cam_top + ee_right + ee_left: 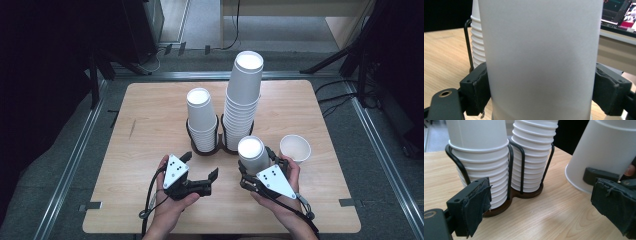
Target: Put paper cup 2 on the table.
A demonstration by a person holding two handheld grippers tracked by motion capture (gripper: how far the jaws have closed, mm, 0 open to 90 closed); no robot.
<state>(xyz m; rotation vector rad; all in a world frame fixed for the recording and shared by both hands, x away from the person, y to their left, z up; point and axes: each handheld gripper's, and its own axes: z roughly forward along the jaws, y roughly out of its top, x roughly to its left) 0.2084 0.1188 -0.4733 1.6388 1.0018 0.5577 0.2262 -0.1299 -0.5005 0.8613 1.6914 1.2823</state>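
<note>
Right, wooden surface (150, 210) carries a wire rack (220, 146) with two stacks of upside-down paper cups: tall stack (243, 95), short stack (201, 120). One upright cup (295, 148) sits right of the rack. Right tool (257, 167) clamps an inverted cup (251, 151) by its sides, just in front of the rack. Left tool (200, 170) gapes wide, holding nothing. Best lower the cup level and grip lightly to avoid crushing. No readable writing.

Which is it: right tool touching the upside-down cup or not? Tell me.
Touching. In the right gripper view both pads press the cup's sides with no gap; the right tool is shut on it.
</note>
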